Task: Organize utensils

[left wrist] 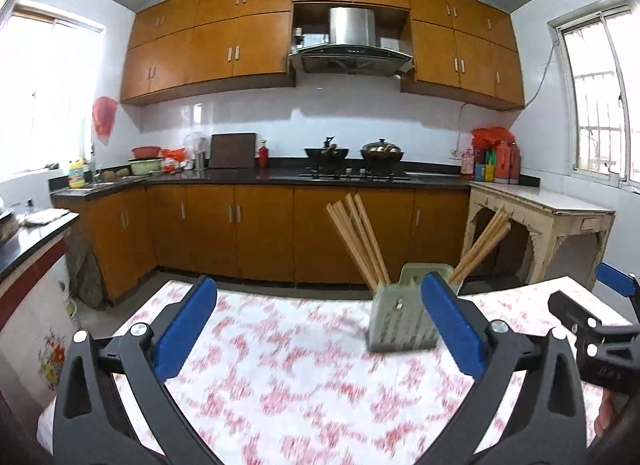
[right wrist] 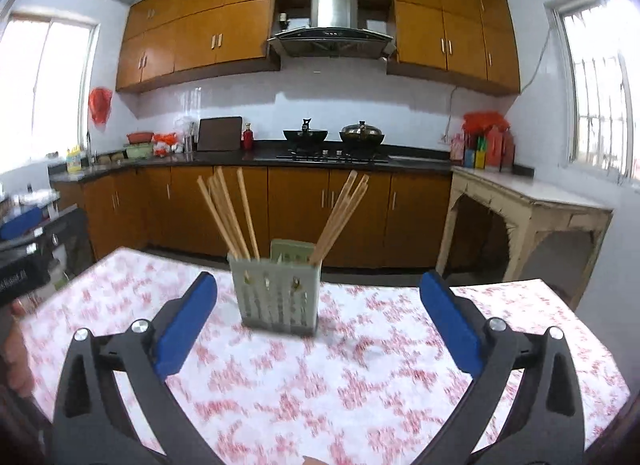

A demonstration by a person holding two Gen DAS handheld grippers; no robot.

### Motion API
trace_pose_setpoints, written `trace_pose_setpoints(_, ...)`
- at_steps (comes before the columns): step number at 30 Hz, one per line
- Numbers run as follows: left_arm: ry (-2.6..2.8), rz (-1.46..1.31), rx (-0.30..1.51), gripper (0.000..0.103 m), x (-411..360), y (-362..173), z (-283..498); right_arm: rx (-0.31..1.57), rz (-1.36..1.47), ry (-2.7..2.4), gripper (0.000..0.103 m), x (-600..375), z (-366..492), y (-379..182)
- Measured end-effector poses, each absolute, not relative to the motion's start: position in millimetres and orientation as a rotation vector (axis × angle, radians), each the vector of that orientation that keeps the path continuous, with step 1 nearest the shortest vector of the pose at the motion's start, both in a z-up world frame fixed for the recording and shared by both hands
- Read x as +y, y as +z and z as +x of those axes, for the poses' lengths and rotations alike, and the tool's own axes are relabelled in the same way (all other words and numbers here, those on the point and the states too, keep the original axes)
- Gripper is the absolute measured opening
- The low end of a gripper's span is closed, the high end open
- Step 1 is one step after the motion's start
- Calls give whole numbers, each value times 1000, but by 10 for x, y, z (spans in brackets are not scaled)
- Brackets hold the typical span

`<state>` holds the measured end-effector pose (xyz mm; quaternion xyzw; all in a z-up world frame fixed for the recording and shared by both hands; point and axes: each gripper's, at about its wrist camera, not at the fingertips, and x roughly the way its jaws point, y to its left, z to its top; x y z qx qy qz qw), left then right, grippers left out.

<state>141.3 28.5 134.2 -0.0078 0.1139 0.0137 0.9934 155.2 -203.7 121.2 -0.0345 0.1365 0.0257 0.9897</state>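
A: L gripper (left wrist: 320,321) status?

B: Jaws spread wide, blue pads (left wrist: 184,329) well apart, nothing between them. Hovers over the table (left wrist: 280,385), the one w/ the red-white floral cloth.

A: R gripper (right wrist: 318,319)?

B: Same, wide open, nothing held. Also above the table. In the L wrist view it shows at the far right edge.

A: Task stuff?

B: Grey-green slotted utensil holder (right wrist: 278,297), upright on the cloth near the far table edge. R cam: sits btwn the two fingers but further out, not touching. L cam: holder (left wrist: 400,321) is partly behind the right-side finger.

A: Contents?

B: Wooden chopsticks in 2 bundles. One bundle (right wrist: 230,213) in the left compartment leans left, the other bundle (right wrist: 340,213) on the right side leans right. Same in L cam: left bundle (left wrist: 358,237), right bundle (left wrist: 484,243).

A: Background?

B: Kitchen. Wood cabinets (right wrist: 300,209), dark counter, stove w/ two pots (right wrist: 362,133), range hood (right wrist: 332,31) above.
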Motion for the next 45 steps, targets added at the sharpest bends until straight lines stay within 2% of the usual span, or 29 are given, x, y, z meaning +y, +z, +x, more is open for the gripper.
trace_pose_setpoints(7,88,25,247,101,280,984,1041,239,-149,59,99,-1803,1021,796)
trace_pose_setpoints(17,104,56,264,101,244,561,547,322,-22,71,99,-1947,621,359)
trace_pose_setpoints(27,102,28,288,101,198,317,297,315,28,27,99,-2108,317,216)
trace_pose_setpoints(45,66,56,291,101,123,191,102,310,-17,33,99,-2075,163,61)
